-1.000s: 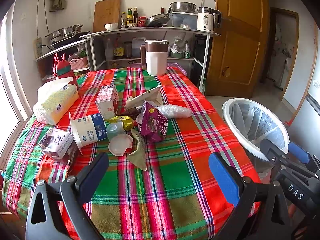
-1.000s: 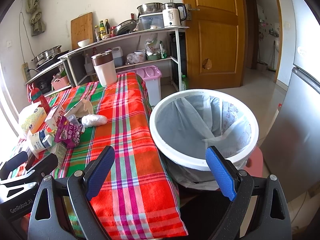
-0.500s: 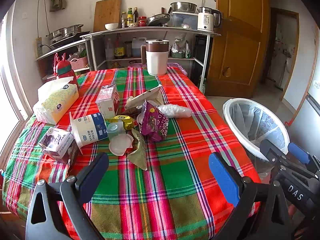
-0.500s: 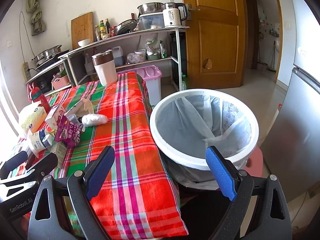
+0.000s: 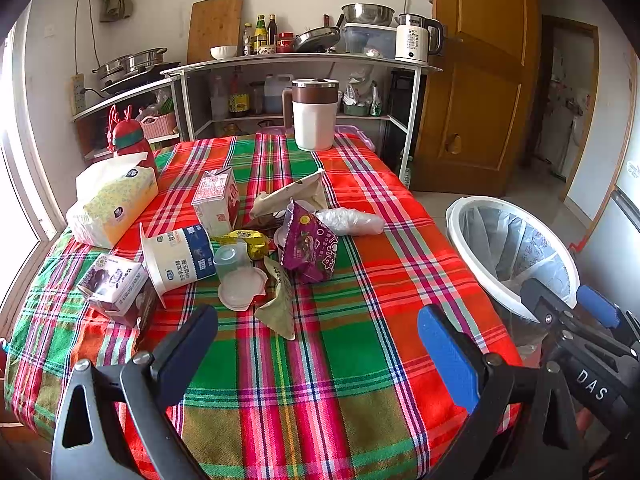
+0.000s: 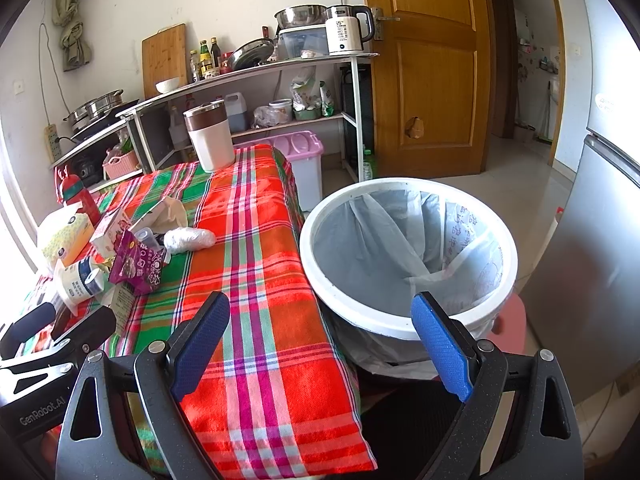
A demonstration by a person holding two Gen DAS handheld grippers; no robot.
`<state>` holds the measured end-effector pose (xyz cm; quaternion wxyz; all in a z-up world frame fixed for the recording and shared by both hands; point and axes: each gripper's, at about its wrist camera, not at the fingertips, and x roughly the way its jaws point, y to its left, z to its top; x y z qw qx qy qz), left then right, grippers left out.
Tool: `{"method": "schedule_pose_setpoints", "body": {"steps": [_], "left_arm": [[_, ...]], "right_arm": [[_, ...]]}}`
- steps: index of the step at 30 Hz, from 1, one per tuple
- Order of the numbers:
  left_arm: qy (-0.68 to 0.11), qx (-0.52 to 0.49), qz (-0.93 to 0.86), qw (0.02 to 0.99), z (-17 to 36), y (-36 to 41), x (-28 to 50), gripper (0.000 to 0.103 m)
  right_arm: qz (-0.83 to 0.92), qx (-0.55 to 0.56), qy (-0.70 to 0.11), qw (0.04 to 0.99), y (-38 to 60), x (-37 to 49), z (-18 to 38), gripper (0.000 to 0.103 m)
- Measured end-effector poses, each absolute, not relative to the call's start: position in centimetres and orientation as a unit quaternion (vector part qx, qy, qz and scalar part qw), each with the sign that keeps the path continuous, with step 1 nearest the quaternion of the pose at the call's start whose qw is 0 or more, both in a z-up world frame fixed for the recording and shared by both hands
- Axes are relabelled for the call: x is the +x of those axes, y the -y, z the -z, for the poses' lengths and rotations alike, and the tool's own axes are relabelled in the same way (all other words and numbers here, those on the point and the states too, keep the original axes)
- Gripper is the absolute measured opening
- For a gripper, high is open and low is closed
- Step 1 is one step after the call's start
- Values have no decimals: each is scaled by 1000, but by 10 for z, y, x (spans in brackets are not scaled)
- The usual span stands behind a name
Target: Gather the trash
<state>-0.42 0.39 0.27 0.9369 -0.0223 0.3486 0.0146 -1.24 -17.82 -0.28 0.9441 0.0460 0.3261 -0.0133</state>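
Observation:
A heap of trash lies mid-table on the plaid cloth: a purple snack bag, a tipped yogurt tub, a clear cup and lid, a milk carton, a purple carton, a crumpled clear bag and paper wrappers. The white bin with a grey liner stands off the table's right side. My left gripper hovers open over the near table edge, well short of the heap. My right gripper is open and empty in front of the bin.
A tissue pack and a red bottle stand at the table's left, a white and brown jug at its far end. Kitchen shelves, a wooden door and a steel fridge surround the table.

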Motion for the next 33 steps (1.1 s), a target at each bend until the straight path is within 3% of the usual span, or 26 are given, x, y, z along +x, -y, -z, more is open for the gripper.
{"method": "schedule_pose_setpoints", "body": {"steps": [21, 33], "left_arm": [[-348, -27, -12, 937, -2, -7, -6, 101], [-352, -50, -32, 934, 4, -62, -21, 101]], "right_arm": [[1, 44, -328, 943, 175, -12, 5, 92], [-73, 42, -347, 934, 153, 2, 19, 92]]}}
